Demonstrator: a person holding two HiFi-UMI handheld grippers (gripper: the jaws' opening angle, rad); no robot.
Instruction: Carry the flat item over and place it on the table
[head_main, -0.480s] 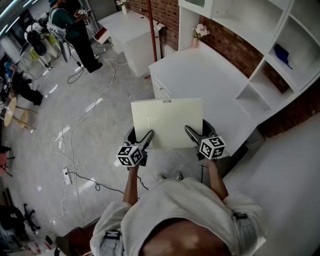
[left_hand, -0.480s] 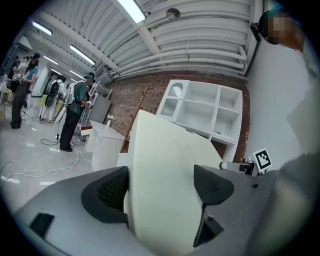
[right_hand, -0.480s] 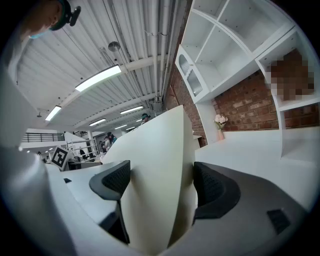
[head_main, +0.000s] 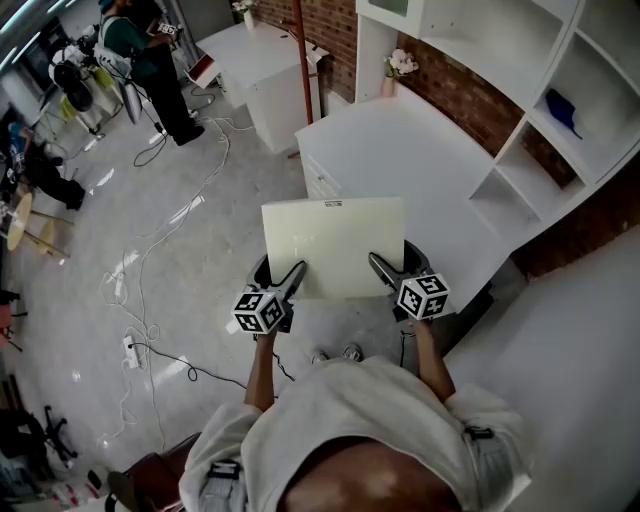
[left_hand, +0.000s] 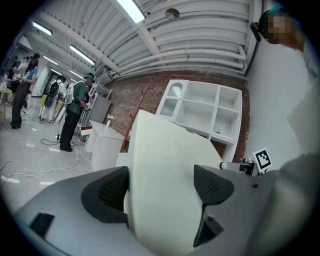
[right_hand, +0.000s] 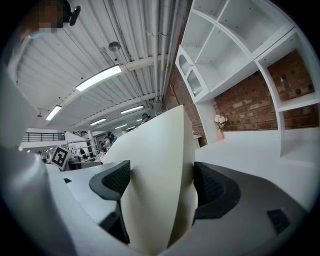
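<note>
A flat cream board (head_main: 335, 245) hangs level in the air in front of the person, its far edge over the near corner of the white table (head_main: 400, 150). My left gripper (head_main: 292, 280) is shut on the board's near left corner. My right gripper (head_main: 384, 270) is shut on its near right corner. In the left gripper view the board (left_hand: 165, 165) fills the gap between the dark pads (left_hand: 107, 192). The right gripper view shows the same board (right_hand: 157, 160) edge-on between both pads (right_hand: 212, 187), with the table top (right_hand: 250, 155) beyond it.
White shelving (head_main: 560, 110) stands to the right of the table, a blue thing (head_main: 563, 108) in one cell. A small flower vase (head_main: 402, 63) sits at the table's far end. Cables (head_main: 150, 270) trail over the grey floor at left. A person (head_main: 150, 50) stands by another white cabinet (head_main: 260, 60).
</note>
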